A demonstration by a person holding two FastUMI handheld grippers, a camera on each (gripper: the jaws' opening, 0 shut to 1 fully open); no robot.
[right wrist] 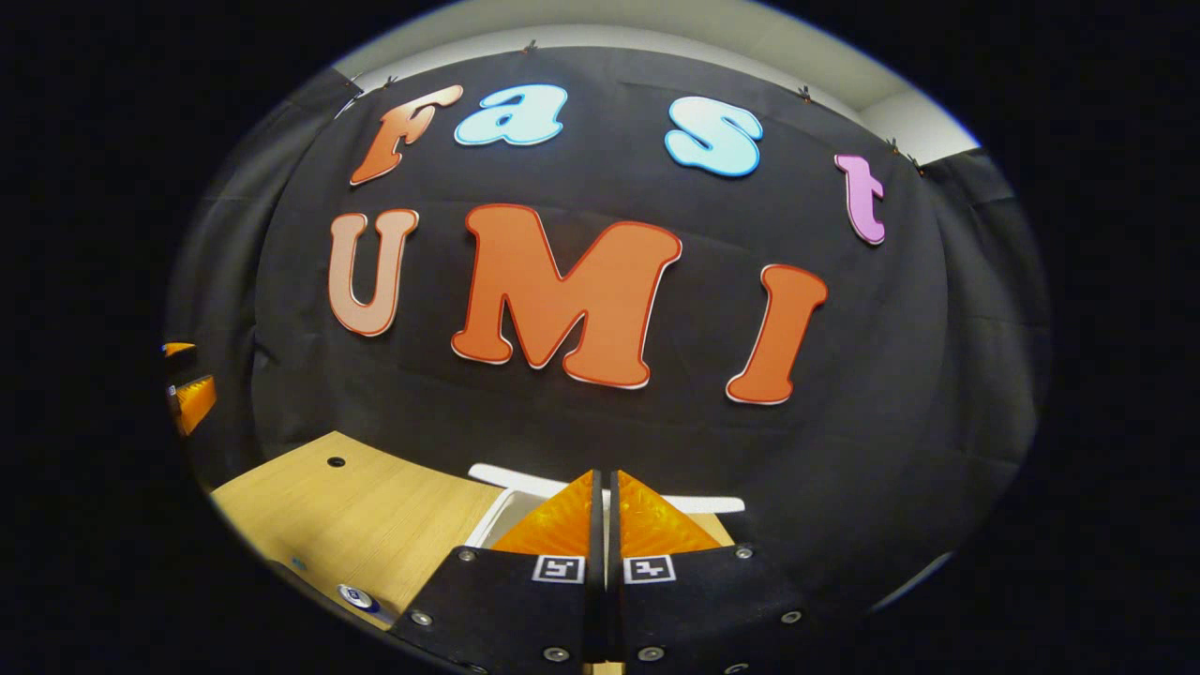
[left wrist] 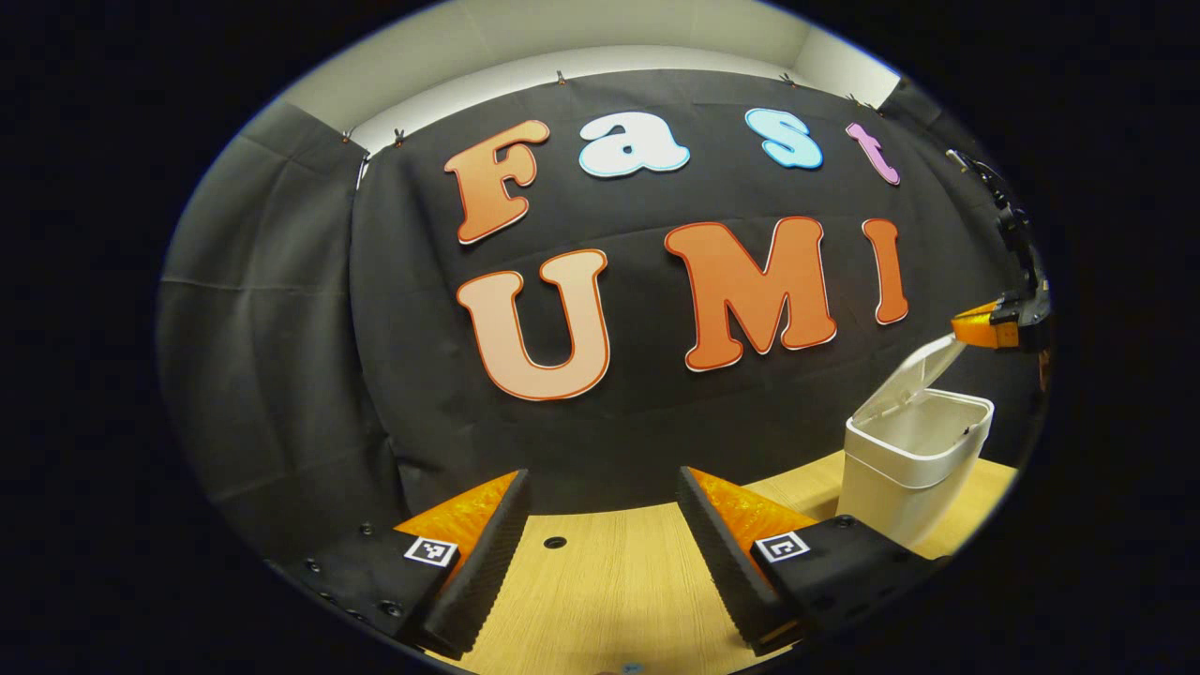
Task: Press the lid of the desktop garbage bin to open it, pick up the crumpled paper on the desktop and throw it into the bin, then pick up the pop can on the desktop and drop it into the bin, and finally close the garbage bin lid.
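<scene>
No words, brands or numbers can be read on any of the objects. The nearest thing to a sign is a set of small square black-and-white coded markers: a pair on the left gripper [left wrist: 600,553], one marker [left wrist: 430,551] on each side, and a pair side by side [right wrist: 559,568] on the right gripper [right wrist: 605,525]. They carry block patterns, not letters. The pop can [right wrist: 356,597] at the table's edge is too small for any print to be made out.
</scene>
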